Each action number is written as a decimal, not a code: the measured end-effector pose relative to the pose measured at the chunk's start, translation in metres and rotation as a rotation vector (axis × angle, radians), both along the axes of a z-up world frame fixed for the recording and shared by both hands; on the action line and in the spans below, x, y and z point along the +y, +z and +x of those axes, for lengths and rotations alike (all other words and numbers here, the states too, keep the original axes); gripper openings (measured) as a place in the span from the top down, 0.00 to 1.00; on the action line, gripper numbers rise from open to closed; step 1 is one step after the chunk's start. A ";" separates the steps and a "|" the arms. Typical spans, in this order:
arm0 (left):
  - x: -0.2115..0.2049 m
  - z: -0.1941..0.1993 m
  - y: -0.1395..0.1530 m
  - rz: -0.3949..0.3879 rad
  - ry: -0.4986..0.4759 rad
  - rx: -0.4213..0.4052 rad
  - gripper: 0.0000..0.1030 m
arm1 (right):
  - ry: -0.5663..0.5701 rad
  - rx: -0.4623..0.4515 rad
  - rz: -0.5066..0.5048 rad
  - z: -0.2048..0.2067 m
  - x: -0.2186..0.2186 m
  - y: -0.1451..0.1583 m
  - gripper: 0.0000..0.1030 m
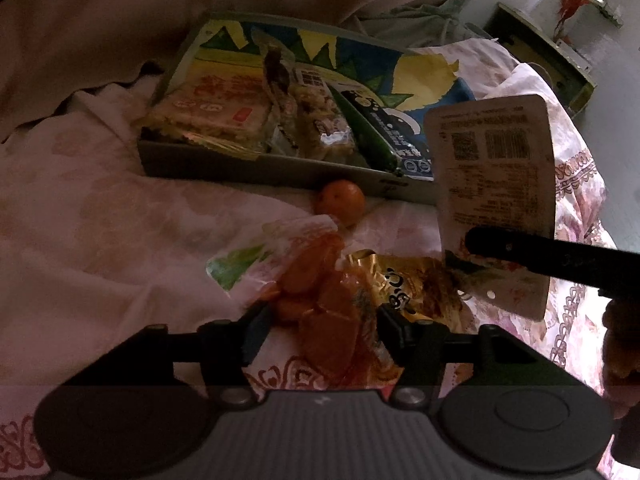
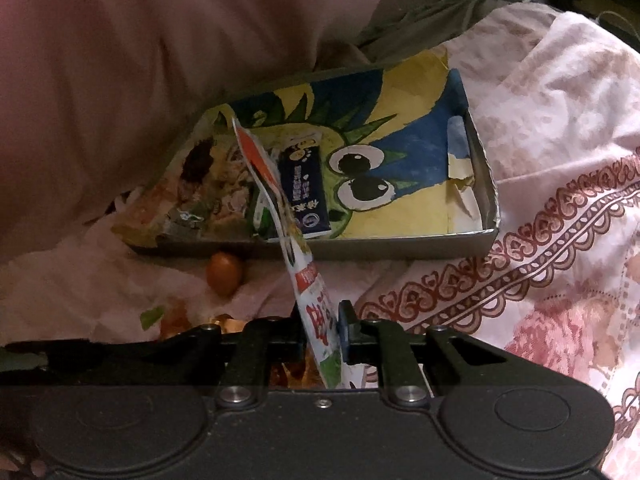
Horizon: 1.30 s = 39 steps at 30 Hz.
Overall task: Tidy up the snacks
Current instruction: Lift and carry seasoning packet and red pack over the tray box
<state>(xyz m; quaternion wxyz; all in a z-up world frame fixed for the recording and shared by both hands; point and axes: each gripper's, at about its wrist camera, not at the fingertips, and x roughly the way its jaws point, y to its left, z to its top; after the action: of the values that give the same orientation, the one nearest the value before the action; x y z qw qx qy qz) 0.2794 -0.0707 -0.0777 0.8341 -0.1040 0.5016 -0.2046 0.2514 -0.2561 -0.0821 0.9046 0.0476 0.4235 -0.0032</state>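
Nearest the left wrist camera, the left gripper (image 1: 320,320) has its fingers spread around a clear crinkly pouch of orange dried-fruit pieces (image 1: 320,300) lying on the pink floral bedsheet (image 1: 100,220); whether the pads touch it I cannot tell. A gold foil packet (image 1: 404,284) lies just beside the pouch, and a small round orange fruit (image 1: 341,202) sits against the wall of the shallow grey cardboard tray with a cartoon lining (image 1: 240,168).

The right gripper (image 2: 326,332) pinches a flat white printed snack packet (image 2: 312,300) by its lower edge, poised over the tray's near wall. Judged from this, the packet should go flat into the bare right half, clear of the dark blue carton (image 2: 304,192).

Dim light blurs all labels; the tray's left contents overlap indistinctly.
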 end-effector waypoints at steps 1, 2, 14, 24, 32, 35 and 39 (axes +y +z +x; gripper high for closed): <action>0.000 0.000 0.000 0.000 -0.003 -0.002 0.35 | 0.001 -0.003 -0.011 0.000 0.000 -0.002 0.83; -0.001 -0.001 0.000 0.003 -0.006 -0.005 0.35 | 0.004 -0.009 -0.020 0.000 0.001 -0.003 0.83; -0.003 -0.005 0.005 0.045 -0.009 0.001 0.45 | 0.023 -0.015 -0.085 -0.002 0.012 -0.002 0.87; 0.001 -0.018 0.014 -0.005 -0.006 0.030 0.45 | 0.030 -0.010 -0.051 -0.016 0.017 0.007 0.89; 0.014 -0.025 0.028 -0.048 0.046 -0.026 0.45 | 0.061 -0.059 -0.054 -0.024 0.030 0.018 0.91; 0.016 -0.024 0.037 -0.045 0.058 -0.080 0.45 | 0.066 -0.095 -0.079 -0.027 0.033 0.024 0.91; 0.016 -0.018 0.053 -0.038 0.084 -0.150 0.45 | 0.061 -0.158 -0.128 -0.028 0.035 0.033 0.91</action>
<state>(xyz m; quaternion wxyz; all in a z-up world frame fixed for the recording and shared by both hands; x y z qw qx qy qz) 0.2612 -0.0545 -0.0242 0.8751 -0.1251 0.4290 -0.1859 0.2233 -0.2215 -0.0490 0.9361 -0.0230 0.3510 0.0013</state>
